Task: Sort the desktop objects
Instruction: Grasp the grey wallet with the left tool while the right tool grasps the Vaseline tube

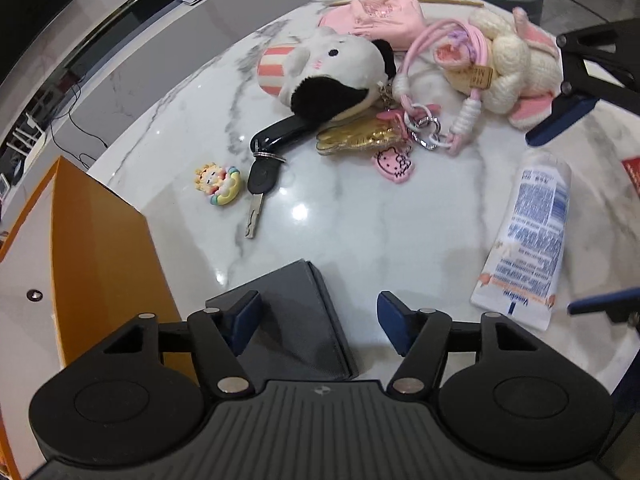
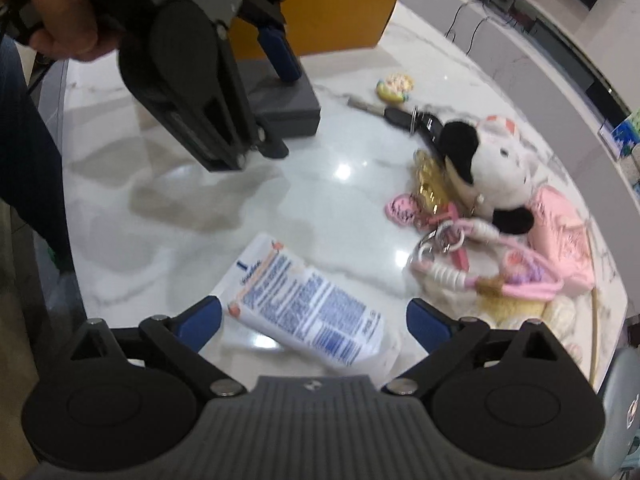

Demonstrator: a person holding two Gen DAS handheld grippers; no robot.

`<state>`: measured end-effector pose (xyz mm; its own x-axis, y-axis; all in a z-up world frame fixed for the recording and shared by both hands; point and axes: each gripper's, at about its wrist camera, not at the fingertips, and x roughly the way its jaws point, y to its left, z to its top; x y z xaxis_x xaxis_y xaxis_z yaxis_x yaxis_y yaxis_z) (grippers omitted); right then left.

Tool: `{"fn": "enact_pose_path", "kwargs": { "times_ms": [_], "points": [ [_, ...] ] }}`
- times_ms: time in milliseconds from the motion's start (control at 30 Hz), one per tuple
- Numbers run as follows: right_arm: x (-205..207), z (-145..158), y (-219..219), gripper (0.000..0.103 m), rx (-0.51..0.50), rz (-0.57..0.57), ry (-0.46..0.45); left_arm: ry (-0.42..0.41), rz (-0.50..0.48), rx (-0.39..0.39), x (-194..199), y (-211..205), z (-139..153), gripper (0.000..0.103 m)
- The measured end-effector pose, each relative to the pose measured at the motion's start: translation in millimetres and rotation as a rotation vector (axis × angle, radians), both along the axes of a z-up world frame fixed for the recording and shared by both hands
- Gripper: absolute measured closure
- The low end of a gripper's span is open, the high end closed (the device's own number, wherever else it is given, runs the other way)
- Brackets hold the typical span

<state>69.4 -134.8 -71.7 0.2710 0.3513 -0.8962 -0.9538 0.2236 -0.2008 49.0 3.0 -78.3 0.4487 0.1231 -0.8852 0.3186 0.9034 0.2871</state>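
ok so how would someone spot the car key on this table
On the white marble table, look beside the orange box, just in front of the black and white plush toy. The car key lies flat next to a small rainbow charm; it is the only thing with a bare metal blade.

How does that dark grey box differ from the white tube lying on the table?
The grey box is dark, plain and flat-sided; the white tube is pale and covered in blue print. The box sits beside the orange bin, under the left gripper; the tube lies apart, under the right gripper. Neither is gripped yet: both rest on the marble table.
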Motion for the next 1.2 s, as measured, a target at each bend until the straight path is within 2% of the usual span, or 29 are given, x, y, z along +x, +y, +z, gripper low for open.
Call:
{"fn": "enact_pose_path", "kwargs": {
  "times_ms": [67, 133, 400, 500, 567, 600, 767, 867, 1033, 1133, 1200],
  "points": [
    [-1.9, -5.2, 2.1, 0.004, -0.033, 0.025, -0.03, 0.006, 0.032, 0.019, 2.6, 5.0, -2.0, 0.021],
    [-4.5, -10.1, 5.1, 0.004, -0.065, 0.056, -0.065, 0.007, 0.081, 0.027, 5.2, 13.5, -3.2, 0.021],
    [-9.7, -12.1, 19.4, 0.004, -0.074, 0.117, -0.071, 0.002, 0.144, -0.027, 5.7, 30.3, 9.9, 0.016],
    [-9.1, -12.3, 21.5, 0.004, -0.06, 0.124, -0.044, 0.048, 0.107, 0.029, 9.6, 24.6, -2.3, 0.013],
    [-7.7, -12.8, 22.5, 0.004, -0.054, 0.117, -0.039, 0.06, 0.081, 0.101, 13.4, 18.7, -13.5, 0.004],
    [-7.4, -12.6, 22.0, 0.004, -0.053, 0.114, -0.038, 0.056, 0.086, 0.11, 15.6, 17.6, -14.8, 0.003],
    [-11.6, -10.5, 20.0, 0.004, -0.039, 0.117, -0.035, 0.138, 0.137, 0.054, 33.2, 21.3, -18.9, 0.0],
    [-13.4, -10.3, 17.9, 0.004, -0.038, 0.116, -0.037, 0.171, 0.183, 0.06, 44.0, 22.2, -19.9, 0.0],
    [-14.5, -9.6, 14.2, 0.004, -0.027, 0.108, -0.039, 0.2, 0.164, 0.057, 49.3, 25.3, -20.3, 0.0],
    [-15.6, -9.7, 11.3, 0.004, -0.028, 0.114, -0.036, 0.204, 0.097, 0.07, 40.1, 16.1, -19.1, 0.0],
    [-15.4, -9.0, 10.4, 0.004, -0.03, 0.113, -0.039, 0.206, 0.06, 0.038, 34.3, 9.5, -16.0, 0.0]
  ]
}}
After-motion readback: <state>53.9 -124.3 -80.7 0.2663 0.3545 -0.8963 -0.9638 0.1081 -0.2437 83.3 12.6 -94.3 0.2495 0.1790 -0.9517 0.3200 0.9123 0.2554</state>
